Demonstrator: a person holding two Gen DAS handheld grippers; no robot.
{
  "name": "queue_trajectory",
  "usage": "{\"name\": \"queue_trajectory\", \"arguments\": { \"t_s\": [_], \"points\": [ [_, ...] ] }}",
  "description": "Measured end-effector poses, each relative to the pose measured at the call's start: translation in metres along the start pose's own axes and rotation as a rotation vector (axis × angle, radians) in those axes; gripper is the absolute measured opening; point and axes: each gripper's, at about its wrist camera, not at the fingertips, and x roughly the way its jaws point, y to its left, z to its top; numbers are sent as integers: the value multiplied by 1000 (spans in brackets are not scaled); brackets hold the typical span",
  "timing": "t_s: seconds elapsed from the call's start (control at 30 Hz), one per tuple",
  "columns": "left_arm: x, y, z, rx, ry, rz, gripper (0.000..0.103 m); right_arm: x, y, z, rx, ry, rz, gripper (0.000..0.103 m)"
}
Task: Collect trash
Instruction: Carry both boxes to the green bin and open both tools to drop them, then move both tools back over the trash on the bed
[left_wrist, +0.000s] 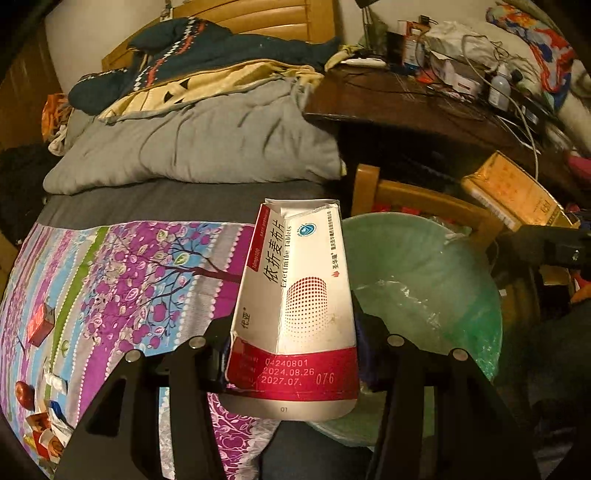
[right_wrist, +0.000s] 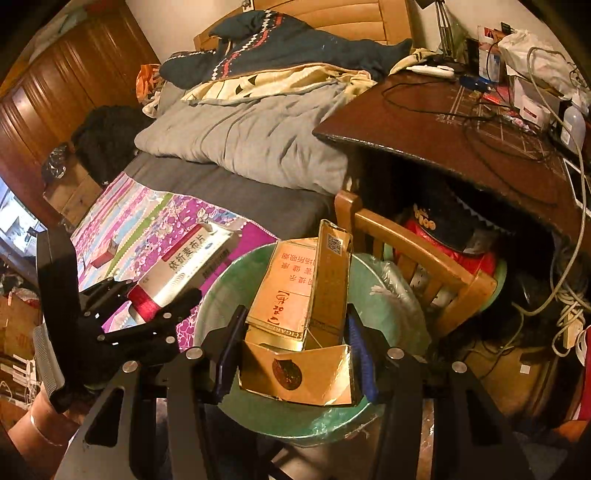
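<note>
Your left gripper (left_wrist: 291, 354) has its two fingers clamped on one white-and-red ezetimibe tablet box (left_wrist: 295, 306), which projects straight ahead beyond the fingertips with its torn flap at the far end. Your right gripper (right_wrist: 295, 365) has its two fingers clamped on one gold cigarette carton (right_wrist: 299, 325), flattened and opened out, gripped across its lower panel so the rest stands forward of the tips. Each piece is held near one end, probably so that parting the fingers lets it fall clear. One green bag-lined trash bin (left_wrist: 424, 280) lies directly ahead of and below the right fingers; from the left fingers it sits just to the right of the box, so the carton appears positioned over the opening while the tablet box is beside the rim, above the floral bedspread (left_wrist: 122, 273). On the bedspread to the left of the left fingers you can count one small red box (left_wrist: 40, 325), one twisted white wrapper (left_wrist: 55, 380) and a cluster of crumpled red-and-white packaging (left_wrist: 48, 432), whose piece count cannot be told.
</note>
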Motion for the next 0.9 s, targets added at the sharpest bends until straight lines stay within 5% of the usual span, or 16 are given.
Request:
{"name": "queue_trajectory", "arguments": {
  "t_s": [0.13,0.2,0.27,0.9],
  "points": [
    [2,-3,-1,14,11,-29,53,2,0,0,7,8,0,54],
    [5,-2,-3,14,28,-15,81,4,0,-1,6,15,9,61],
    [4,1,-4,1,13,-3,81,5,1,-2,7,5,-6,79],
    [-14,38,-29,-149,2,61,83,-1,15,2,-18,-85,20,78]
  ]
}}
